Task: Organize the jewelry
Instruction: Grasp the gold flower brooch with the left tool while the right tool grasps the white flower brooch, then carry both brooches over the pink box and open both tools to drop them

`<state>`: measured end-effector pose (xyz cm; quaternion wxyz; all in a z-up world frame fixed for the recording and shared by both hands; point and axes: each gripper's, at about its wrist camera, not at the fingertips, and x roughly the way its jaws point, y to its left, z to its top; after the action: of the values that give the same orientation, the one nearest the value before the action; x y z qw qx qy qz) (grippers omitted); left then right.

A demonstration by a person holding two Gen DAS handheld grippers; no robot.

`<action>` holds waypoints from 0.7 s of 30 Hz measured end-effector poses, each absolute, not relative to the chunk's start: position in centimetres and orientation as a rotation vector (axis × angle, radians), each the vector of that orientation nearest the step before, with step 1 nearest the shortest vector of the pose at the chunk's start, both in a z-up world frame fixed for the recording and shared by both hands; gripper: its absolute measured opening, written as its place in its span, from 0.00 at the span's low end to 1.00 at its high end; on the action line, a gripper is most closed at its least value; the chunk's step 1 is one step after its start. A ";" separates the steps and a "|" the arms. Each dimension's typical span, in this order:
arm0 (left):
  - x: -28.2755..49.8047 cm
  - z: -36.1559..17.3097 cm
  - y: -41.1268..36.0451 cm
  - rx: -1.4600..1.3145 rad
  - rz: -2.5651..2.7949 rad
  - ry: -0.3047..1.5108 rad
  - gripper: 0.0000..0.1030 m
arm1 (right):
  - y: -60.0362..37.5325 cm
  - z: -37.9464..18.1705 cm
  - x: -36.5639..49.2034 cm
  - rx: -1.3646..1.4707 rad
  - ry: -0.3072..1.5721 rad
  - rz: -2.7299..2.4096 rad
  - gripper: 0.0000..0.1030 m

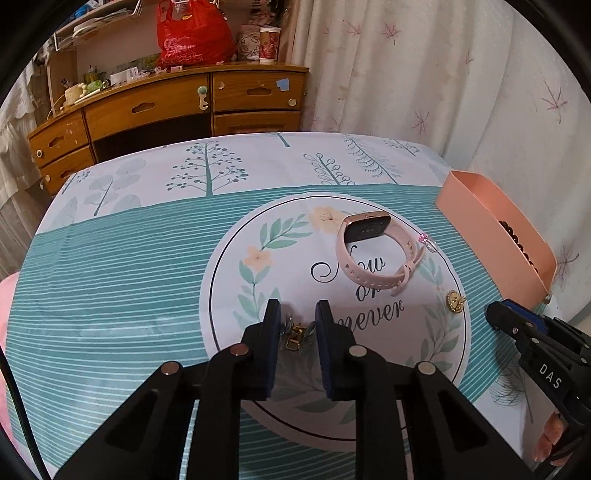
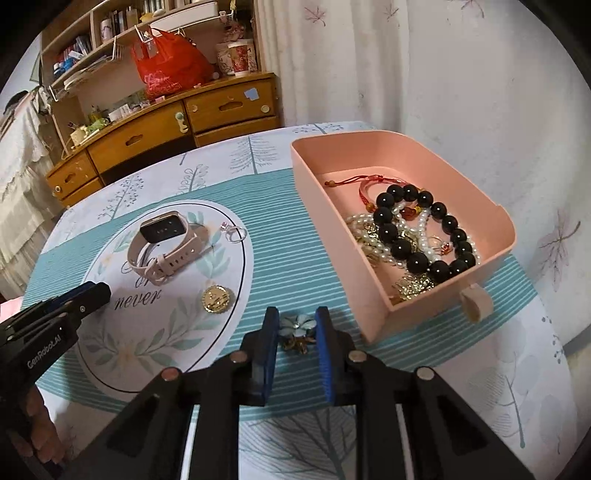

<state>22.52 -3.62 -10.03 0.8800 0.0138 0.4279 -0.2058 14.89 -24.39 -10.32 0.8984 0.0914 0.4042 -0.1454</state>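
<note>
My left gripper [image 1: 297, 310] is shut on a small gold and silver jewelry piece [image 1: 294, 334], held just over the cloth. My right gripper [image 2: 295, 316] is shut on a pale blue flower brooch [image 2: 297, 325] left of the pink drawer box [image 2: 325, 218]. The box holds a black bead bracelet [image 2: 413, 232], pearl strands and a red cord bracelet. A pink smartwatch [image 1: 369, 247] [image 2: 166, 240], a silver ring with a pink stone [image 1: 426, 242] [image 2: 234, 232] and a round gold brooch [image 1: 455, 301] [image 2: 216, 299] lie on the cloth's white circle.
The table is covered by a teal striped cloth [image 1: 122, 273] with tree prints. A wooden dresser [image 1: 166, 110] with a red bag [image 1: 192, 33] stands behind the table. A white curtain [image 1: 424, 74] hangs at the right. The pink box edge [image 1: 491, 236] sits at the table's right side.
</note>
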 end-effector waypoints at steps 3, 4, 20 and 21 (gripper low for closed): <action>22.5 -10.0 -3.6 0.033 -0.428 0.891 0.16 | -24.5 -10.2 14.7 0.203 0.841 -0.276 0.19; 22.4 -10.0 -3.7 0.038 -0.427 0.891 0.16 | -24.4 -10.1 14.5 0.206 0.842 -0.269 0.19; 20.3 -5.8 -5.8 -0.025 -0.486 0.953 0.16 | -22.3 -2.4 13.7 -0.007 0.730 -0.054 0.19; 20.0 -5.2 -6.2 -0.023 -0.487 0.947 0.16 | -22.5 -1.6 13.5 -0.017 0.712 -0.041 0.19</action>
<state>19.99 -6.20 -5.22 0.8615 -0.0109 0.4513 -0.2322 13.48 -22.50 -1.63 0.9371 -0.0082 0.3485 -0.0203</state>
